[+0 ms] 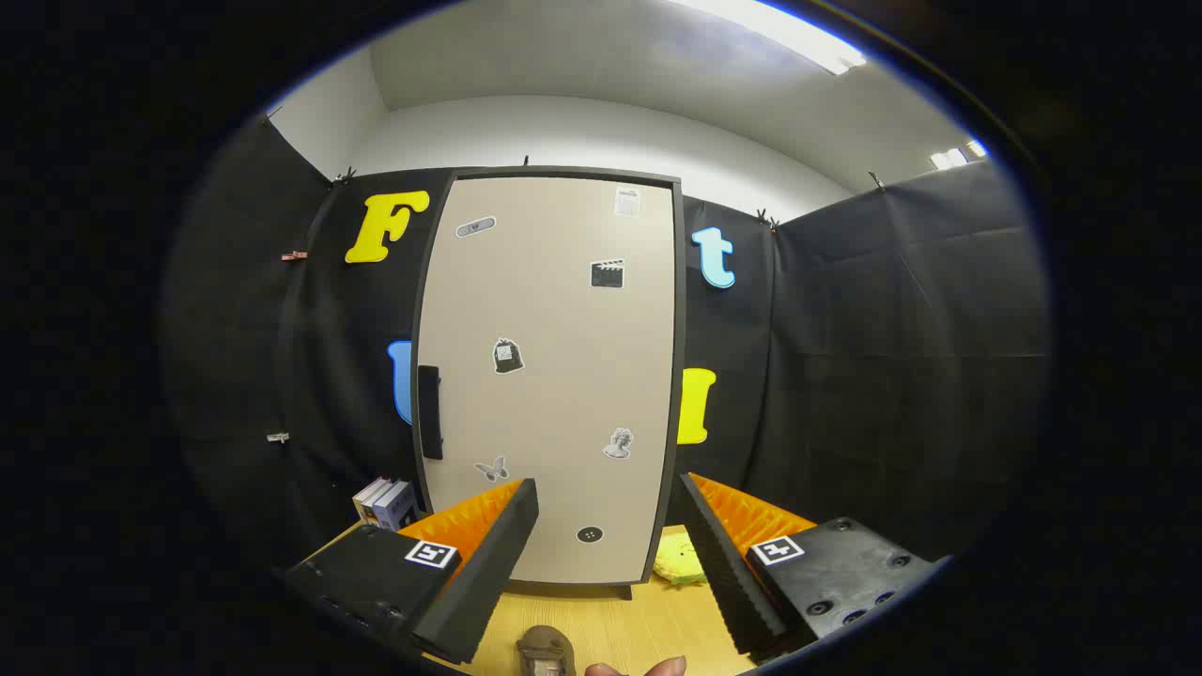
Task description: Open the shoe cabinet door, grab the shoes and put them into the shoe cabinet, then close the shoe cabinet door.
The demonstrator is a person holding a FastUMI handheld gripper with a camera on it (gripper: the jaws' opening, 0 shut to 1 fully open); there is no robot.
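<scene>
Facing closed cabinet [549,376], jaws spread, seemingly empty.

Beige stickered shoe cabinet door [549,376] shut; brown shoe [547,650] lies before it.

This is a staged recording booth set inside a plain room, not a lived-in home: black cloth [901,319] is clipped up as walls on all sides, with bare white wall and a ceiling light [779,33] showing above its top edge. A lone cabinet [549,376], its shut door dotted with small stickers, stands at the back edge of a wooden table [610,624]. A few books [387,502] stand at the table's far left corner beside the cabinet.
</scene>
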